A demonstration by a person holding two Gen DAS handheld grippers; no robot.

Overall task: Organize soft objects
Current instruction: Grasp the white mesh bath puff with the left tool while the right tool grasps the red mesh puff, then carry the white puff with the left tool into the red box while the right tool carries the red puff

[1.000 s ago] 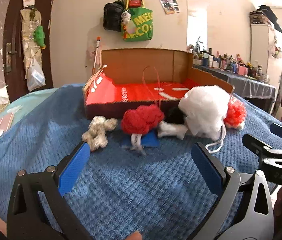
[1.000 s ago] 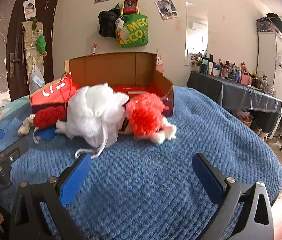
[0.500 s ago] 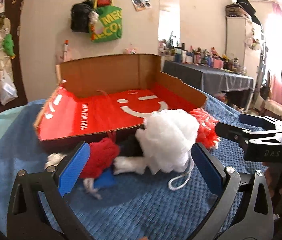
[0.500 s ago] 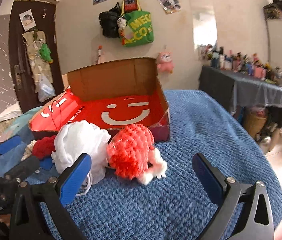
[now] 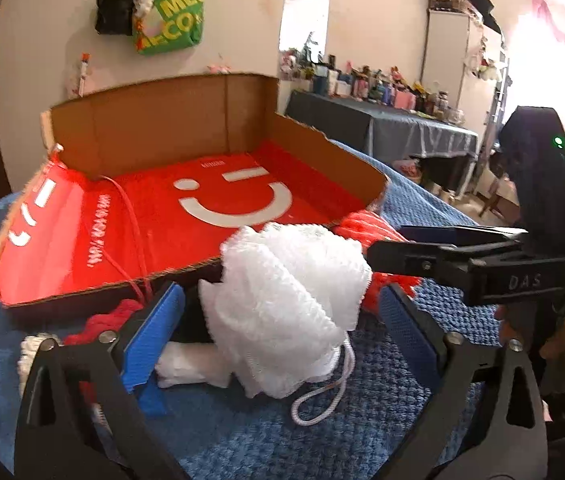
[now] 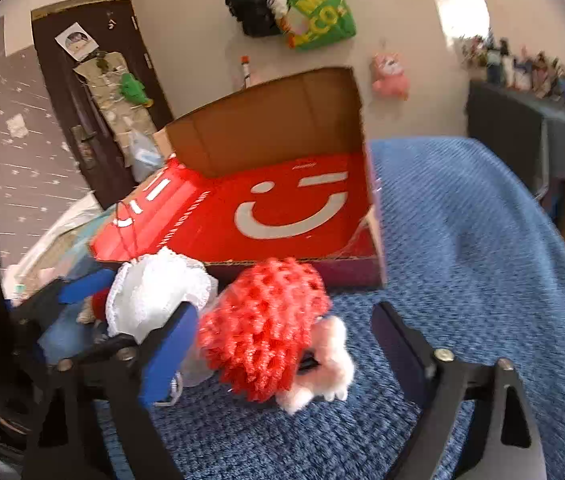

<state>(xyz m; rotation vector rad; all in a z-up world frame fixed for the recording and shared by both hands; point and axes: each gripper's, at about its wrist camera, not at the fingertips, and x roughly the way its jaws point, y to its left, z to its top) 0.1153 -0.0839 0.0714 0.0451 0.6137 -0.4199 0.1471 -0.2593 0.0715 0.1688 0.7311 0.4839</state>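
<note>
A white mesh pouf (image 5: 286, 304) with a cord loop lies on the blue blanket in front of a red-lined cardboard box (image 5: 210, 204). My left gripper (image 5: 282, 336) is open, with a finger on each side of the pouf. A red mesh pouf (image 6: 262, 328) on a white fluffy toy (image 6: 322, 368) lies beside it; my right gripper (image 6: 282, 344) is open around the red pouf. The white pouf also shows in the right wrist view (image 6: 154, 292). A dark red knitted ball (image 5: 106, 320) and a cream knitted piece (image 5: 30, 352) lie at the left, partly hidden.
The box (image 6: 294, 208) holds nothing and has a tall back wall. The right gripper (image 5: 462, 256) reaches in from the right in the left wrist view. A blue flat item (image 5: 154, 396) lies under the pile. A cluttered dark table (image 5: 382, 120) stands behind.
Both grippers have moved forward and down onto the pile. The left now straddles the white pouf and the right straddles the red pouf. The objects have not moved.
</note>
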